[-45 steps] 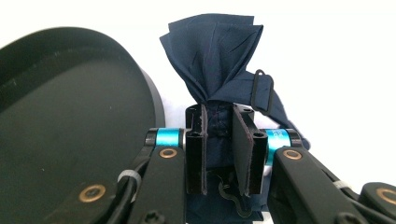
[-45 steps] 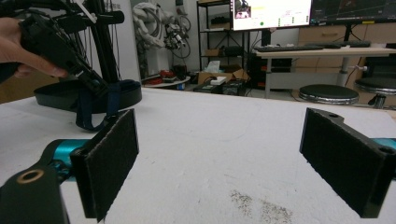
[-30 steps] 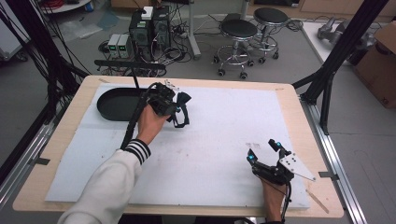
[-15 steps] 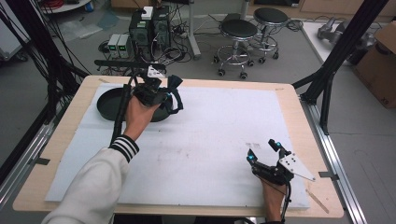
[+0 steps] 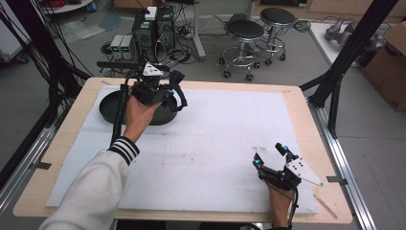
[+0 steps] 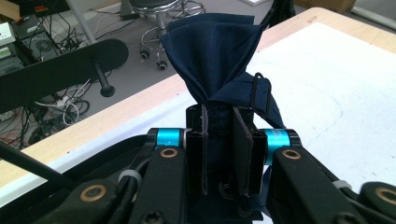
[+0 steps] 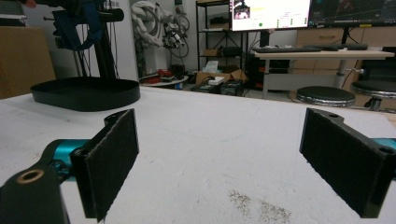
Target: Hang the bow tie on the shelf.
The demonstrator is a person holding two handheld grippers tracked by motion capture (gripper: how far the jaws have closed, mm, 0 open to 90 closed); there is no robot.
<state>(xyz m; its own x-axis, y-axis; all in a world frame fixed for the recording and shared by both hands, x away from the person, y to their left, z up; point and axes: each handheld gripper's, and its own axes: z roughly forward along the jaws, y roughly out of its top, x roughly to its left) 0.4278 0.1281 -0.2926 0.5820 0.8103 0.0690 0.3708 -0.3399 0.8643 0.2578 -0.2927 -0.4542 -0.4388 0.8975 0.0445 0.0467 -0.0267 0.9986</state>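
Note:
A dark navy cloth piece [image 6: 212, 51], gathered like a bow with a strap, is pinched between the jaws of my left gripper [image 6: 219, 121]. In the high view that left gripper [image 5: 167, 92] hangs over the right part of a black oval tray [image 5: 109, 109] at the table's far left, with the cloth [image 5: 178, 91] sticking out to its right. My right gripper [image 5: 269, 154] rests on the mat near the front right corner, its jaws wide apart and nothing between them. The right gripper view [image 7: 229, 158] shows the tray [image 7: 86, 93] far off, with the cloth [image 7: 77, 25] held above it.
A white mat [image 5: 225, 129] covers most of the wooden table [image 5: 306, 103]. Beyond the far edge stand two stools [image 5: 244, 33], computer boxes [image 5: 153, 26] and cables. Black frame posts [image 5: 342, 62] rise at the right, and a cardboard box [image 5: 388, 45] sits beyond them.
The left gripper has carried the navy cloth leftward and farther away, from beside the tray to above it. The right gripper has stayed still and open.

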